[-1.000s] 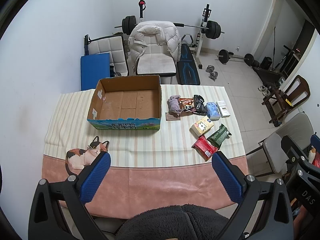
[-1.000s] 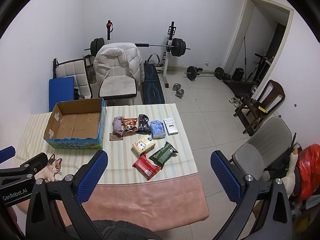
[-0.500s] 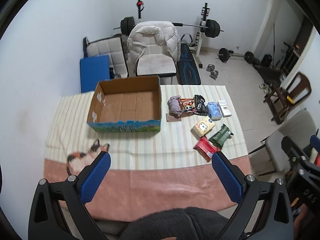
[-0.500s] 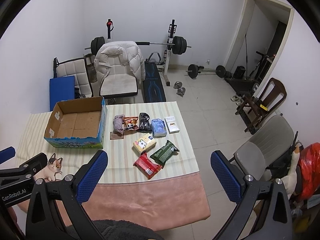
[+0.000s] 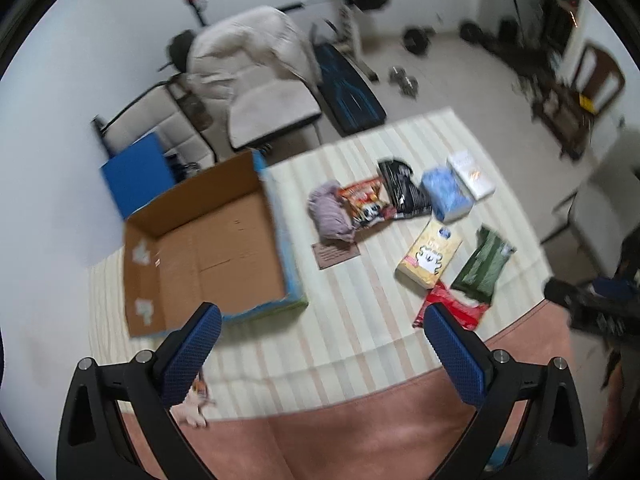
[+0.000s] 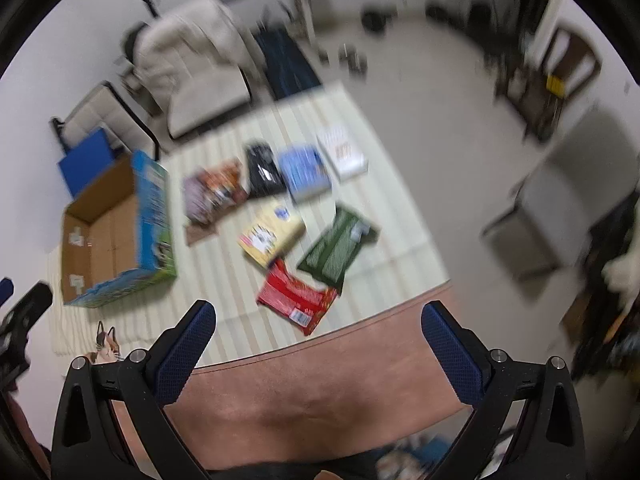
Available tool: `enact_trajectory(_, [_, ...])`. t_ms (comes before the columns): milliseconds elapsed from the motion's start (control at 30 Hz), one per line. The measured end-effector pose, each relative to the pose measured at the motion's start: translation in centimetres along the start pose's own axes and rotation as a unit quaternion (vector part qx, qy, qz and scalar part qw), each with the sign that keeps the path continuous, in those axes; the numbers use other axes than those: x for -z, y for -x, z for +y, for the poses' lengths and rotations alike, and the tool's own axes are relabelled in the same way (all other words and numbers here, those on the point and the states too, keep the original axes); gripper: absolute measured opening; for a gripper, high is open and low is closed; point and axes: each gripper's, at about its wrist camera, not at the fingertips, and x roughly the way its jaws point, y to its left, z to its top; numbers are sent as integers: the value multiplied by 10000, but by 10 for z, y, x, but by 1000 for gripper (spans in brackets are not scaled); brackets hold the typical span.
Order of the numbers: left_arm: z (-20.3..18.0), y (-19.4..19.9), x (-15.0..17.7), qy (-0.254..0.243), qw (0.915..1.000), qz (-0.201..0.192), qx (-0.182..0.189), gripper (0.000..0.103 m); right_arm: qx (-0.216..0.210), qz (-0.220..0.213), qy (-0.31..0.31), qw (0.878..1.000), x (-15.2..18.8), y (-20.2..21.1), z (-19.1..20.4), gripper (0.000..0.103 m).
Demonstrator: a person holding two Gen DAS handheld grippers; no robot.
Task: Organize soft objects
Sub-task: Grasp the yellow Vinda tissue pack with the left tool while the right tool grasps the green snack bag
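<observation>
An open cardboard box stands on the striped tablecloth, also seen in the right wrist view. Right of it lie a purple plush, snack packets, a black packet, a blue tissue pack, a white box, a yellow pack, a green pack and a red pack. A cat plush lies near the front left edge. My left gripper is open and empty above the table's near edge. My right gripper is open and empty too.
A chair with a white padded jacket, a blue mat and a weight bench stand behind the table. A grey chair stands to the right. The pink tablecloth hem marks the near edge. Both views are blurred.
Both grippers have moved forward and down toward the table and tilted, so the box and packs look larger and rotated. Both stay open and empty.
</observation>
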Motion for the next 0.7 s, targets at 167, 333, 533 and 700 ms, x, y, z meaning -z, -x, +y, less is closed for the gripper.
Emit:
enact_trajectory(167, [-45, -80, -24, -783, 9950, 560, -255, 103, -99, 944, -656, 9933, -37, -129, -27, 103])
enact_trajectory(333, [-68, -143, -38, -1074, 9879, 1082, -275, 103, 26, 1341, -898, 9869, -63, -214, -30, 103])
enact_trajectory(533, [-87, -189, -49, -1222, 9809, 1513, 56, 103, -57, 1800, -1028, 9783, -72, -273, -28, 92])
enact_trajectory(700, [-110, -214, -54, -1575, 9703, 1801, 359, 103, 235, 1765, -384, 9833, -77, -277, -26, 64])
